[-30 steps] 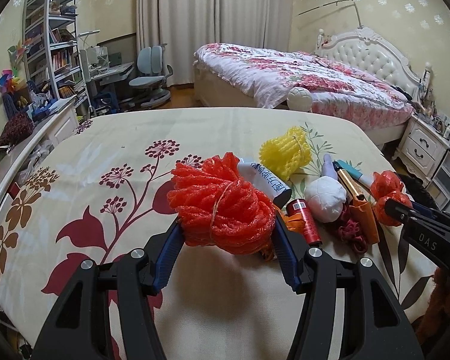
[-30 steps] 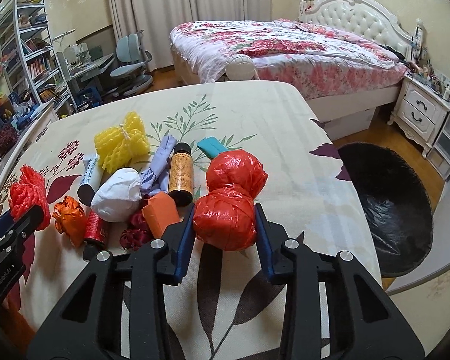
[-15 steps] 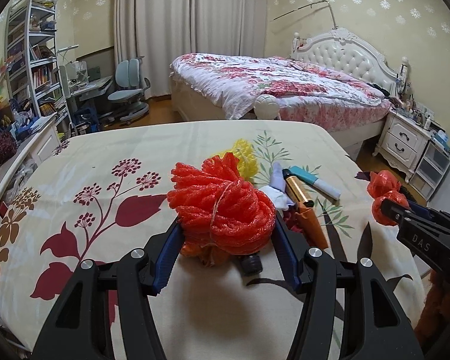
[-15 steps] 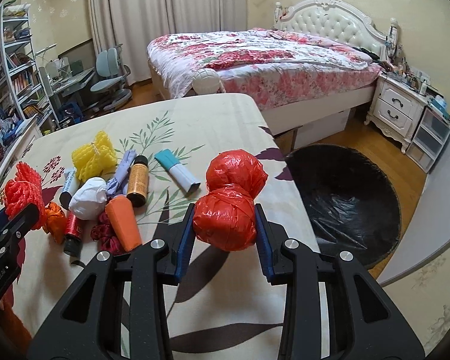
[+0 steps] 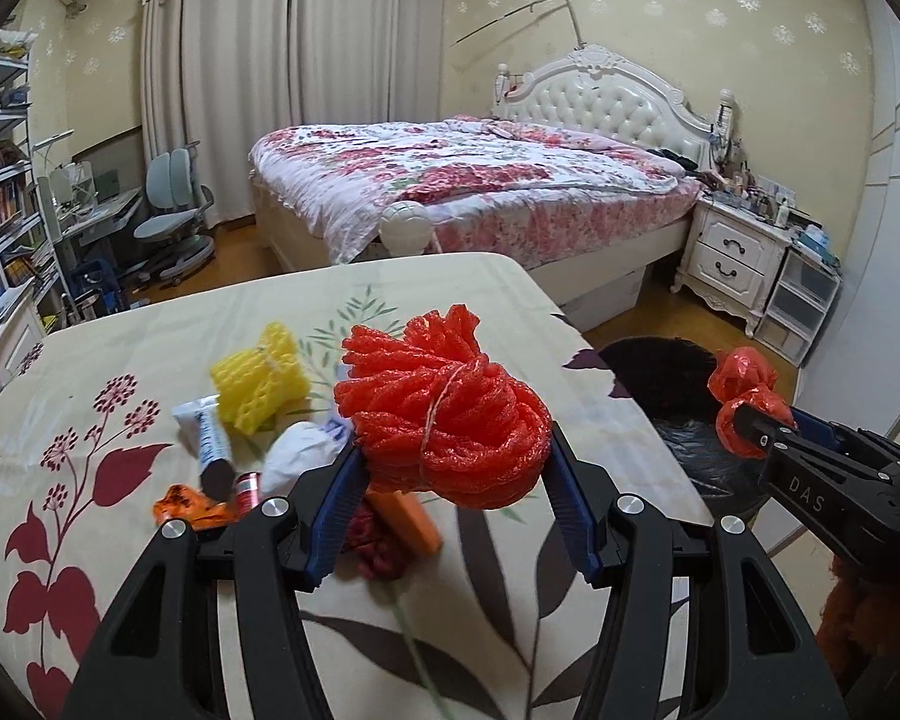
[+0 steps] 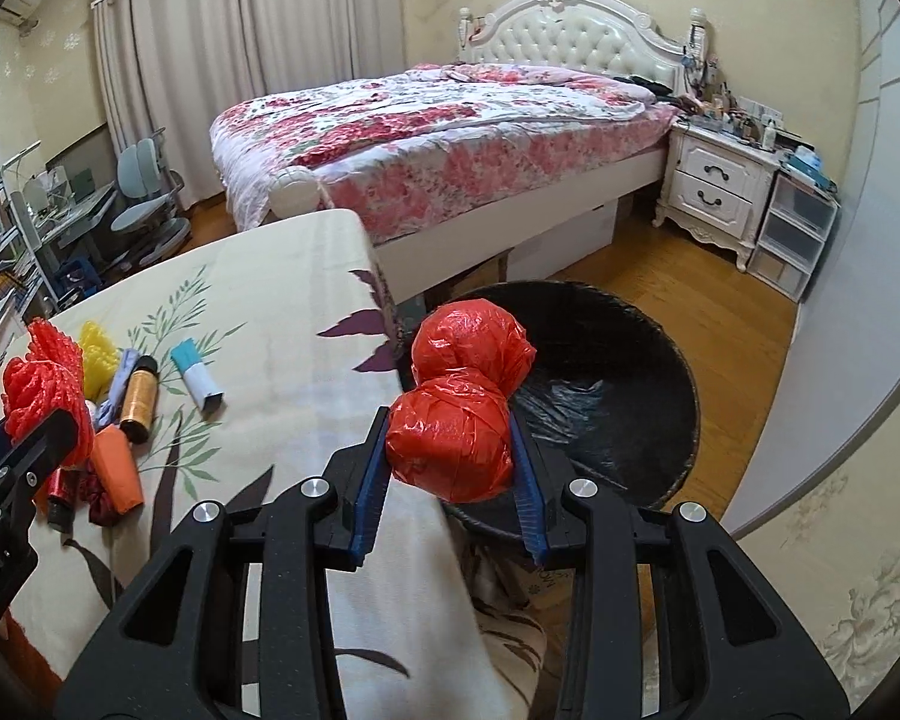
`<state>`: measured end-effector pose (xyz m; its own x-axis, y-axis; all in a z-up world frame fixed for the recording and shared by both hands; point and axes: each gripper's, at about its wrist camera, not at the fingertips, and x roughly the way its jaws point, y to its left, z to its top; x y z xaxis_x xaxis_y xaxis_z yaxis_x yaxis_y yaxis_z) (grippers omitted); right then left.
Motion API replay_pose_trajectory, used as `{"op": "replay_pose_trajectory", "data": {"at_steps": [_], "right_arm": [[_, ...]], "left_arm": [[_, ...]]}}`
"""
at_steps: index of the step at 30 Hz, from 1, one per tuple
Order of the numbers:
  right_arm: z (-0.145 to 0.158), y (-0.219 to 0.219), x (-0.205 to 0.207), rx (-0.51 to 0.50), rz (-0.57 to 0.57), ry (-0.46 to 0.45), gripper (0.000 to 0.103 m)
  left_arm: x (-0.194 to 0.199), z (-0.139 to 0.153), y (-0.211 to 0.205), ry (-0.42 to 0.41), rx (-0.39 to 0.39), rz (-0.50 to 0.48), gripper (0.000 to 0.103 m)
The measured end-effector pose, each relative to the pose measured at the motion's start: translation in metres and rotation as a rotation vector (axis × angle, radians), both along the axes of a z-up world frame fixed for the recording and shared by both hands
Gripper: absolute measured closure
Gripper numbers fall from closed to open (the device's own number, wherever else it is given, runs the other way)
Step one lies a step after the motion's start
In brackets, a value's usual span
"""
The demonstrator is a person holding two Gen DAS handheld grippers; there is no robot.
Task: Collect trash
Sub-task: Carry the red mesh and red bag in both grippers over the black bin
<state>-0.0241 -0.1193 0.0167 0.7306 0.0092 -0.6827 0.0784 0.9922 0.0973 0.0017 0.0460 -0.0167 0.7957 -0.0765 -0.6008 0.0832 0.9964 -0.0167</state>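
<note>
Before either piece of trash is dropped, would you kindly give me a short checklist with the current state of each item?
1. Left gripper fingers clamp the red foam net: ok.
2. Right gripper fingers clamp the red plastic bag bundle: ok.
3. Bin with black liner open and unobstructed: ok.
4. Bag bundle above the bin mouth: cannot tell; it seems near the rim.
5. Foam net above the bin: not ok, it is over the table.
6. Trash left on the table, such as the yellow foam net: not ok, several pieces remain.
</note>
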Motion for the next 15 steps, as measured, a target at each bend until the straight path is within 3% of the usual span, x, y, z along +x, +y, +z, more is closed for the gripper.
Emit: {"op": "replay_pose_trajectory", "data": {"at_steps": [7,15], "right_arm": [[-0.012,-0.048,0.014,0.009,-0.075,0.006,0.067],[-0.024,-0.074,0.035,0.008,-0.108,0.005,0.067]], "left_arm": [[0.029,-0.009,-0.047,0.007,0.003,-0.083,0.045],[0.062,-0.025,-0.093,0.021,0.039,-0.14,0.045]]}}
